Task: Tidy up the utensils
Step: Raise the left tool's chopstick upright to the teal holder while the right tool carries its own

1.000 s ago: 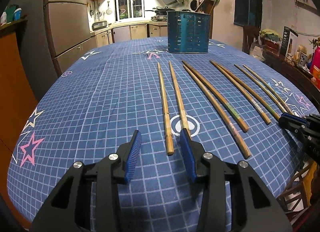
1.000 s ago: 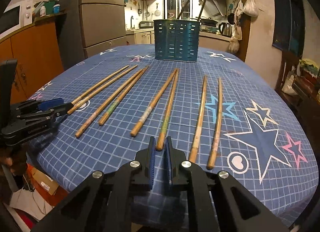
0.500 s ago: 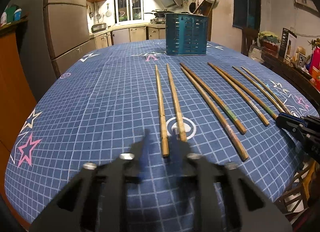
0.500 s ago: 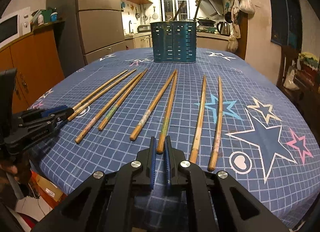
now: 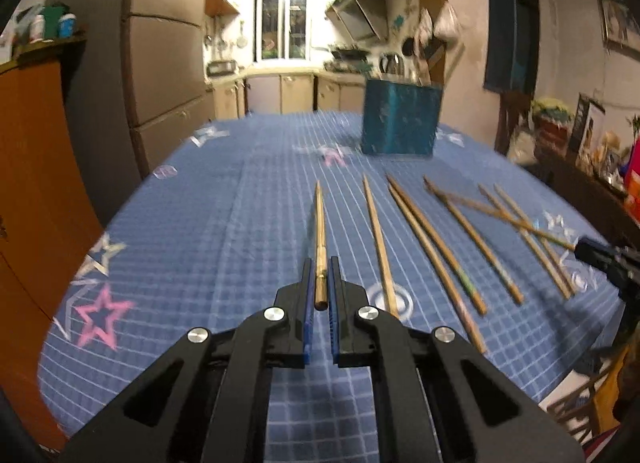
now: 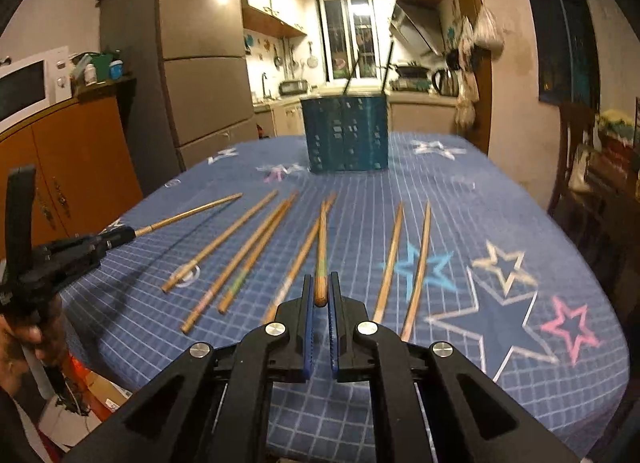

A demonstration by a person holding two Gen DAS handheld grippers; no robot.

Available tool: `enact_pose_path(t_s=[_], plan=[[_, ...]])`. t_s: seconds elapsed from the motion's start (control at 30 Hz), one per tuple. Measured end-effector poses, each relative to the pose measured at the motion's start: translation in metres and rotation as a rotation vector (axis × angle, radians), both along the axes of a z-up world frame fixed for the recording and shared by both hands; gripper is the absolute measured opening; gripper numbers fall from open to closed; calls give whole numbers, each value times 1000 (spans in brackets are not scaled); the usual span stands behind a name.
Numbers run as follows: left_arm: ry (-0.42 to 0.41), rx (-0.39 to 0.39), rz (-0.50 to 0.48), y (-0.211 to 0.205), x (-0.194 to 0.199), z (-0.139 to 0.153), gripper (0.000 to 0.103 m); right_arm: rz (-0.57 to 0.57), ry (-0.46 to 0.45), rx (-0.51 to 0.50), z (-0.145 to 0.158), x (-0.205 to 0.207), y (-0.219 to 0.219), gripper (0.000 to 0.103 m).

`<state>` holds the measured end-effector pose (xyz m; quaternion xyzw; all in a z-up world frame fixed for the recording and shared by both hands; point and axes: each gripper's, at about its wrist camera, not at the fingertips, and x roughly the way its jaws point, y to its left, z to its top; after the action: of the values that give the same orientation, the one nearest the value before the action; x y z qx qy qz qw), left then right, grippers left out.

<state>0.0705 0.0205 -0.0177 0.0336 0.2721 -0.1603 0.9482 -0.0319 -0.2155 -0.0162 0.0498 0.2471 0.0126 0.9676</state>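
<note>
Several long wooden chopsticks lie side by side on a blue checked tablecloth. My left gripper is shut on one chopstick and holds it lifted above the cloth, pointing away. It shows from the side in the right wrist view, its chopstick slanting up. My right gripper is shut on another chopstick, also raised; it shows in the left wrist view. A teal perforated utensil holder stands at the table's far end, also in the left wrist view.
A tall fridge and an orange cabinet stand left of the table. A dark chair and a cluttered sideboard stand on the right. Kitchen counters are behind the holder.
Both grippers have closed on a chopstick each and lifted it off the cloth. The left gripper was open a second ago. Both views have risen.
</note>
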Motion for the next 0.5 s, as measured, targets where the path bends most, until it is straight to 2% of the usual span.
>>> enact_pose_path(t_s=[0.17, 0.33, 0.5], plan=[[-88, -41, 33, 14, -4, 35, 5, 14, -103, -55, 33, -9, 2, 8], [-190, -50, 39, 18, -12, 72, 5, 48, -203, -72, 71, -10, 1, 8], [-230, -58, 20, 17, -12, 99, 5, 87, -287, -50, 107, -7, -7, 8]])
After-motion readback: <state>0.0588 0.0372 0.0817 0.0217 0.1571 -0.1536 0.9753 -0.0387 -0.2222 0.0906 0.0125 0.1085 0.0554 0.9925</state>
